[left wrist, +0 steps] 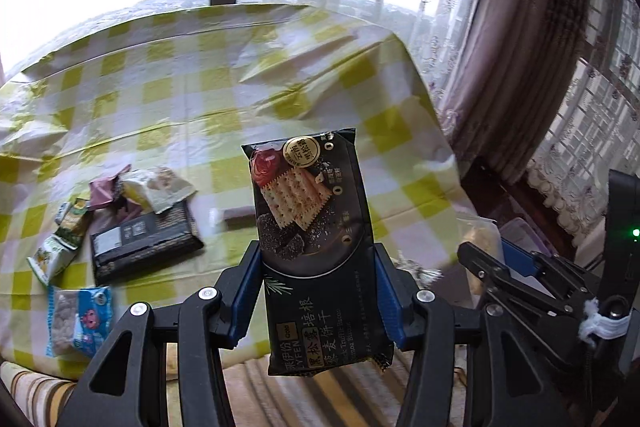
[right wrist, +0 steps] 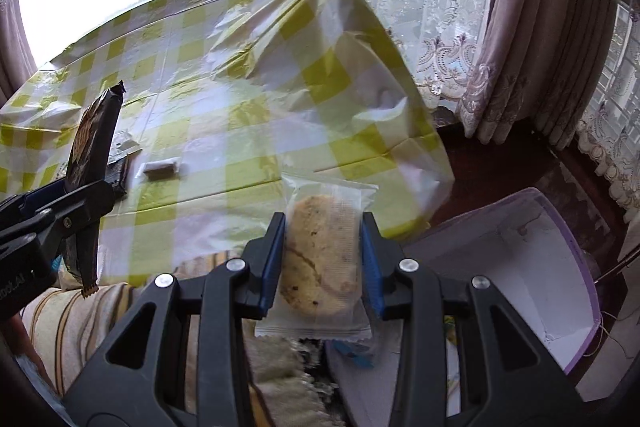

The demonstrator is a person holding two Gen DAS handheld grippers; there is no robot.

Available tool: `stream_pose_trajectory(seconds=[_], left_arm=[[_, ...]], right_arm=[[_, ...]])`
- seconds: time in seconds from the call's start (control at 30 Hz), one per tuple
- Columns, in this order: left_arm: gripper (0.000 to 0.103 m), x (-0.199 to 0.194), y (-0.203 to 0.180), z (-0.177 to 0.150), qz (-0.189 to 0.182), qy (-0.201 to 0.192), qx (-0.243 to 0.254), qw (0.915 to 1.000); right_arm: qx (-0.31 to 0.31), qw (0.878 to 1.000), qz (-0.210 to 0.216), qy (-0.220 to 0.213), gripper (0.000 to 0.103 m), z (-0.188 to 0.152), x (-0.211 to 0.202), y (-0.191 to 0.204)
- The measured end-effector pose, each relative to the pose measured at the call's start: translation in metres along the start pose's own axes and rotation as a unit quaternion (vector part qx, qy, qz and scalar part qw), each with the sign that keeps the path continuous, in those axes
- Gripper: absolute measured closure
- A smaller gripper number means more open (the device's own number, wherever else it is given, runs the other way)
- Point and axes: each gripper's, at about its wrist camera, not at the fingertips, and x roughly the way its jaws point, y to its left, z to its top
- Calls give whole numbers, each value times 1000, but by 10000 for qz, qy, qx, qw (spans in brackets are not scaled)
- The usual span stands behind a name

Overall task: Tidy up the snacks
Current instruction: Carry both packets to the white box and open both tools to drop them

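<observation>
1. Two fingers of the left gripper (left wrist: 318, 287) clamp a dark cracker packet (left wrist: 314, 247), upright between them.
2. Right gripper (right wrist: 323, 259) fingers squeeze a wrapped cookie (right wrist: 320, 259).
3. Beyond the fingers, loose snacks (left wrist: 120, 219) lie on the checkered table (left wrist: 200, 99); a white box (right wrist: 520, 267) is right of the right fingers.

Left gripper (left wrist: 318, 287) clamps a dark cracker packet (left wrist: 316, 247) above the checked tablecloth (left wrist: 200, 99) — loose snack packets (left wrist: 120, 223) lie at left.
</observation>
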Motion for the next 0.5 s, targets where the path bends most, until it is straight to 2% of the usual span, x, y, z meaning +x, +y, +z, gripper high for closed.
stream_pose_trajectory(seconds=[0.13,0.27,0.37,0.5], left_arm=[[50,10,-40,-5,-570,211,222,9979],[50,20,-81,-12,-938,403,559,9932],[50,29,-109,-19,-1272,582,797,9870],[50,45,-136,-31,-1532,967,950,9789]], right_arm=[[160,9993,-328,40,63,-9,-5,-34],[348,9975,-590,161,63,-23,-6,-70],[482,9955,-765,286,63,-34,-5,-93],[600,9933,-899,401,63,-47,-4,-115]])
